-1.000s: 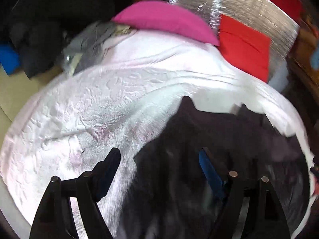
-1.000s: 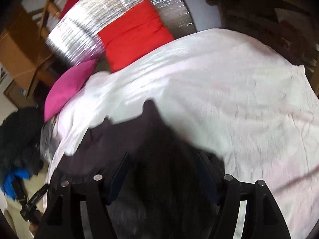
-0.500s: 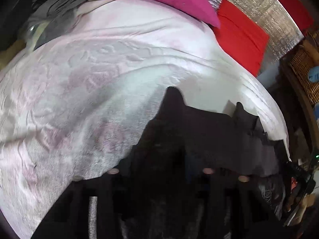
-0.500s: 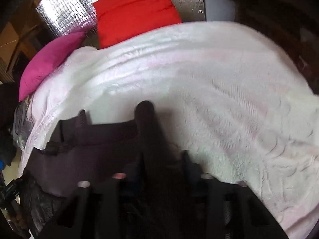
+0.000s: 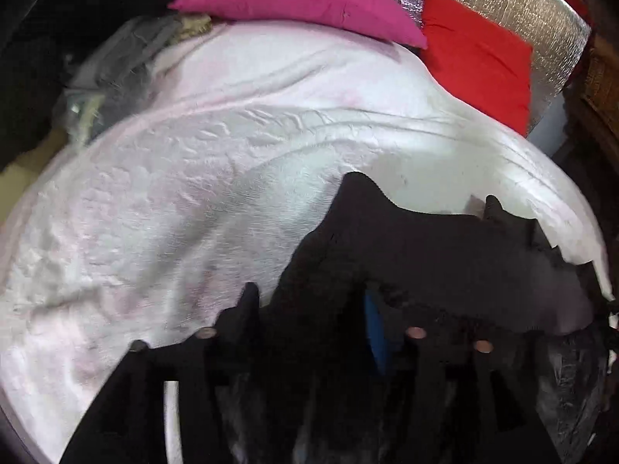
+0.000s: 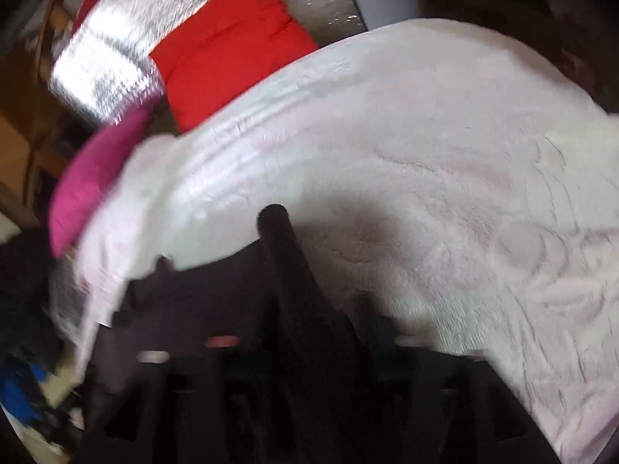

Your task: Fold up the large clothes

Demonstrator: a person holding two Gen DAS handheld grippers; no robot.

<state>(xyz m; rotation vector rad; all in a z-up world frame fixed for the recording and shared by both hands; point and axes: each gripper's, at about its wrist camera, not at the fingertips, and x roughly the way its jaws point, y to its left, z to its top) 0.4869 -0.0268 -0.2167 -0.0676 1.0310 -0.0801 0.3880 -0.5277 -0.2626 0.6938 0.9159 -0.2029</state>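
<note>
Dark garment (image 5: 418,255) at the near edge of the white bedspread (image 5: 201,201); both grippers releasing.

The garment lies along the bedspread's near edge, two corners standing up. The left gripper (image 5: 309,328) and right gripper (image 6: 309,332) have their jaws opening with dark cloth between them; whether the pads still press on it cannot be told through the blur. Risk: cloth catching on a finger as it withdraws would, in my judgement, drag the laid edge out of line, and the garment's near portion could slide off the bed. Open bedspread lies ahead and to both sides; the pink cushion (image 5: 301,0) and red cushion (image 5: 479,62) sit well apart at the far edge.
</note>
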